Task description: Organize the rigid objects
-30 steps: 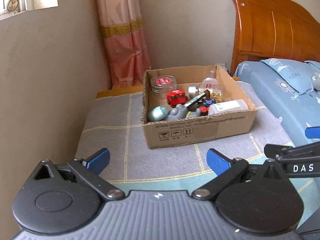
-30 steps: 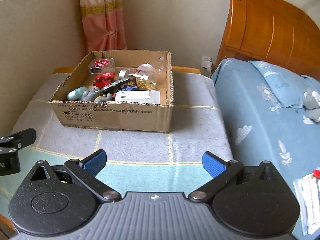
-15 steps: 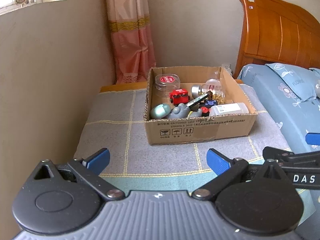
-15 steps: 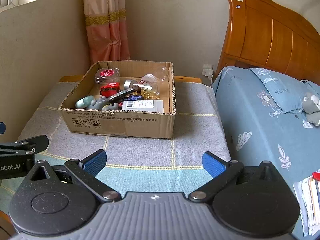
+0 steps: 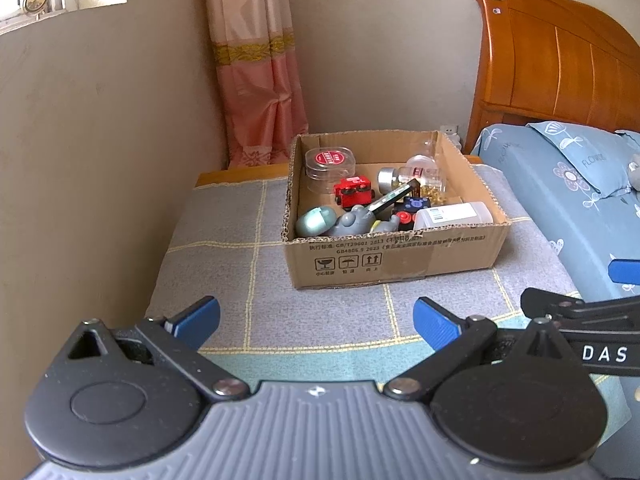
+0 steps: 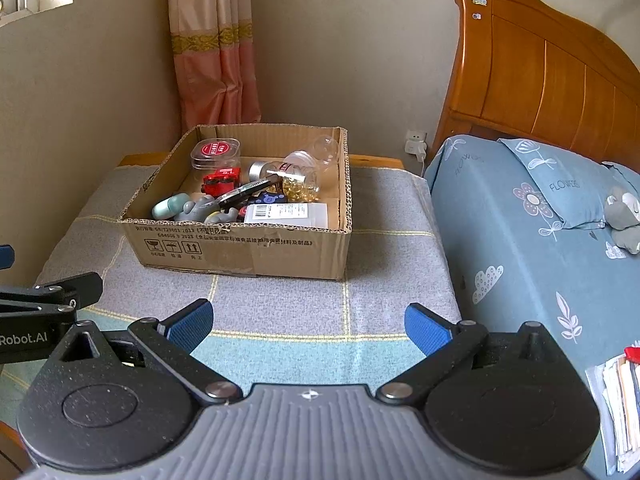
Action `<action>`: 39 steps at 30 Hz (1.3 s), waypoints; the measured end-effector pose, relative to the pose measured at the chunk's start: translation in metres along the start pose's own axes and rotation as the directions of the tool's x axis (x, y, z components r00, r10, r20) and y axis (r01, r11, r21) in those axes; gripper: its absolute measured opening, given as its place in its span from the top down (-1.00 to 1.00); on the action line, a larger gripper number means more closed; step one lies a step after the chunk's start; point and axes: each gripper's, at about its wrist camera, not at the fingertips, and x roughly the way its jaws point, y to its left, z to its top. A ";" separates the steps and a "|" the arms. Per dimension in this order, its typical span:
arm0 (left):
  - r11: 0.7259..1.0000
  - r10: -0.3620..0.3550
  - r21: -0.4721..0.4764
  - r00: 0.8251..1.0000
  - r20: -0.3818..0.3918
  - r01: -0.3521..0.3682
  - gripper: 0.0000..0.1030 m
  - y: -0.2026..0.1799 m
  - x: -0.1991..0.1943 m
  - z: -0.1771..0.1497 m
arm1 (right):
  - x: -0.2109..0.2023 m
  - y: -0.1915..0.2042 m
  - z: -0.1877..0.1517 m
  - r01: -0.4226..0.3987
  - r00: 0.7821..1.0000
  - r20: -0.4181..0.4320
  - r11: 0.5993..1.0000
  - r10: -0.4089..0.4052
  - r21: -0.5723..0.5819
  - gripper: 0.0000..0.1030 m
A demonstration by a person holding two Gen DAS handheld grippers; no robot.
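A blue floral bed (image 6: 520,216) flanks a cloth-covered desk (image 5: 332,320) where an open cardboard box (image 5: 392,256) holds jars, a red toy car (image 5: 354,191) and a white bottle (image 6: 286,213). Left claw (image 5: 316,318) and right claw (image 6: 308,320) hover nearer, spread, empty.

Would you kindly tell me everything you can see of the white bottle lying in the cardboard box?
The white bottle looks like opaque plastic, cylindrical, with a label bearing a barcode and small print too fine to read. It lies on its side along the near wall of the cardboard box, at the bed-side corner. Its barcode end sits beside a small red-and-black item; whether they touch is unclear. Its cap cannot be made out. Neither claw is near it.
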 end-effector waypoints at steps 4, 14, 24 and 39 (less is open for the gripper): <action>1.000 0.005 0.002 1.000 0.005 -0.005 -0.98 -0.001 -0.001 0.000 | 0.000 0.000 0.000 -0.002 1.000 0.003 1.000 0.002 0.001 -1.00; 1.000 0.010 0.001 1.000 0.011 -0.010 -0.98 0.000 -0.003 0.002 | 0.000 0.000 0.000 -0.002 1.000 0.007 1.000 0.002 0.000 -1.00; 1.000 0.011 0.007 1.000 0.013 -0.011 -0.98 -0.002 -0.004 0.003 | -0.002 -0.003 0.001 -0.002 1.000 0.017 1.000 0.002 0.004 -1.00; 1.000 0.011 0.014 1.000 0.012 -0.012 -0.98 -0.005 -0.005 0.003 | -0.004 -0.005 0.000 -0.003 1.000 0.027 1.000 0.003 0.011 -1.00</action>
